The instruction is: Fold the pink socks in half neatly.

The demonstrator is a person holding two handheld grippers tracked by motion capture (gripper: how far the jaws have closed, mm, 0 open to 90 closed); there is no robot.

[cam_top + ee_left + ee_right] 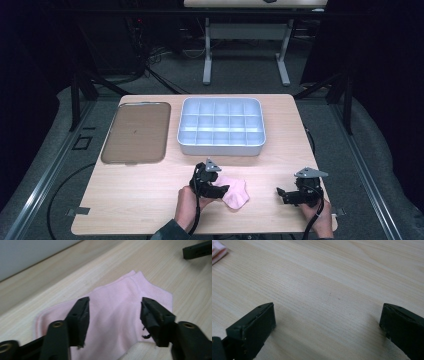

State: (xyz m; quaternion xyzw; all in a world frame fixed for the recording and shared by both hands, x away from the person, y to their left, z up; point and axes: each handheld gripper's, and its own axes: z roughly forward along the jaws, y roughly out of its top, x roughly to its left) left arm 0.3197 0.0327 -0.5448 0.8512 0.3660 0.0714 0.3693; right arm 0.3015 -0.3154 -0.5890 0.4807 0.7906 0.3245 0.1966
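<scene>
Pink sock (235,193) lying flat near the front edge of the bench (150,190), a little right of its middle, in front of the grey divided tray (221,126); a flat brown tray (136,132) sits toward the back left corner. My left tongs (223,189) hover over the sock's left part with jaws parted, holding nothing; in the left gripper view the two jaws straddle the cloth (112,315), the cuff end pointing away from them. My right tongs (281,192) rest over bare wood near the front right corner, jaws wide apart and empty, well clear of the sock, whose edge shows at the upper left of the right gripper view (218,252). I judge the step in hand to be the first pinch on the sock. To do it well I would lower the left tongs until both jaws press the fabric, close on both layers rather than the top one alone, and bite away from the thin edge, since a shallow hold may slip. The right tongs should come across to steady the cuff end.
</scene>
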